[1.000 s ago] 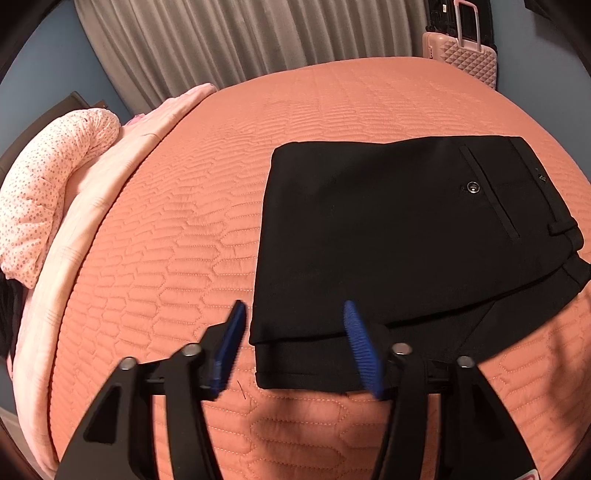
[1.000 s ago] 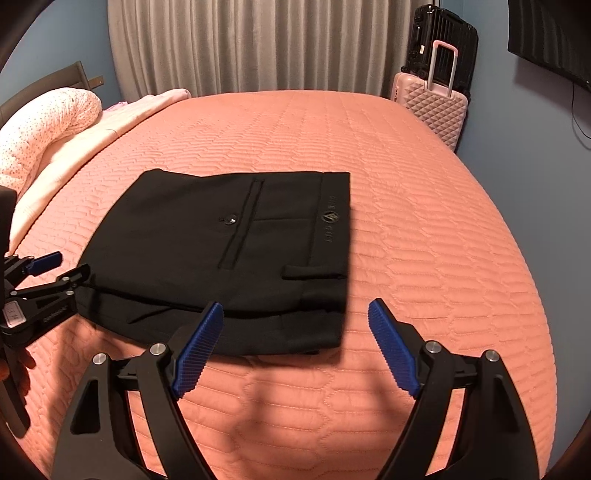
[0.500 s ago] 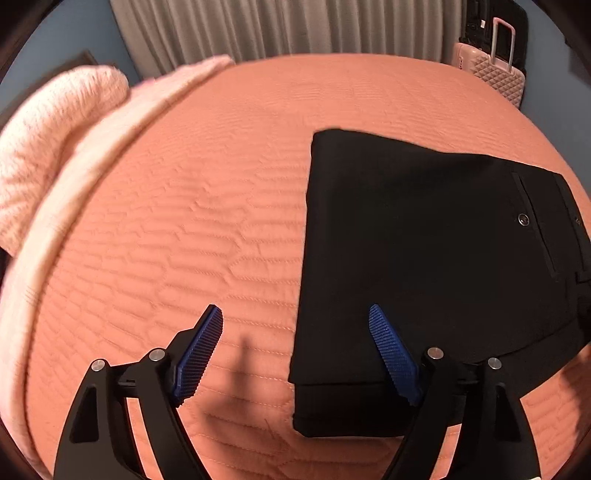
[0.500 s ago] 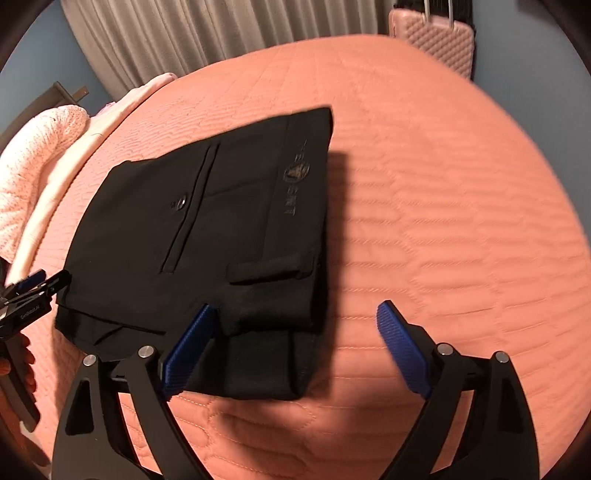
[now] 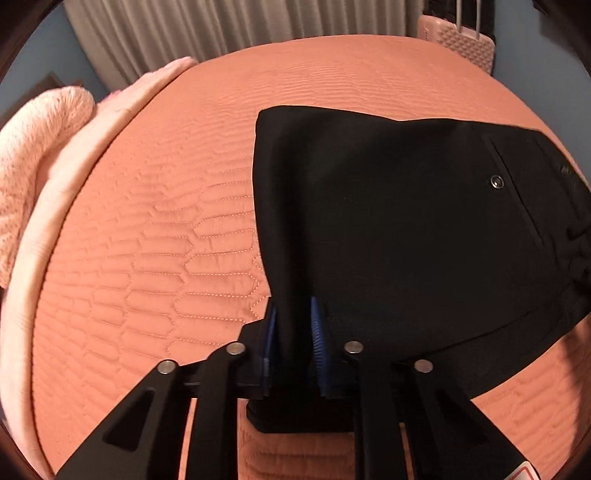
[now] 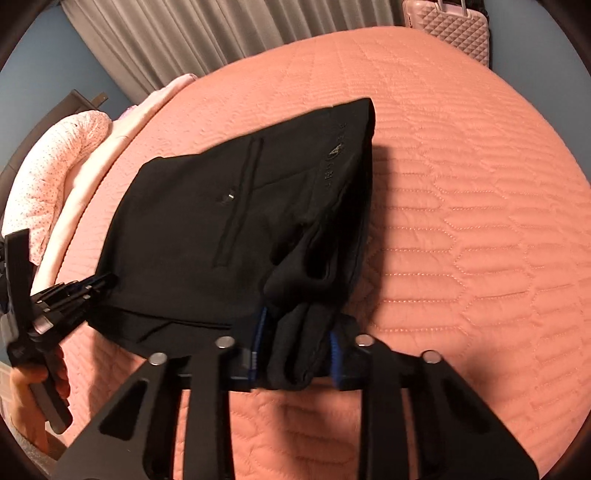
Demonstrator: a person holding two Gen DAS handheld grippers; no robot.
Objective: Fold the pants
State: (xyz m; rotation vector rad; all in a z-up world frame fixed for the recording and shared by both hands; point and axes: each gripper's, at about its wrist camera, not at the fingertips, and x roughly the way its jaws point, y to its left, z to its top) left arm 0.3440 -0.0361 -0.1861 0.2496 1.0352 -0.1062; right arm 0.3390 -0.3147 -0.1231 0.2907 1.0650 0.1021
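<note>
The folded black cloth pants (image 5: 388, 221) lay on the bed's quilted orange bedspread (image 5: 155, 258). The left gripper (image 5: 293, 332) had just closed its blue pads on the near left corner of the pants. The right gripper (image 6: 297, 339) had just closed on the bunched near right corner. A spotted pink pillow (image 6: 48, 177) sat at the bed's left side. A pink hard suitcase (image 6: 450, 26) stood behind the bed.

Pants (image 5: 406, 221) cut off at the left wrist view's right edge, pink suitcase (image 6: 454, 29) cropped at the top, waistband lettering (image 6: 332, 166) too blurred to read, pillow (image 5: 33, 162) smeared
</note>
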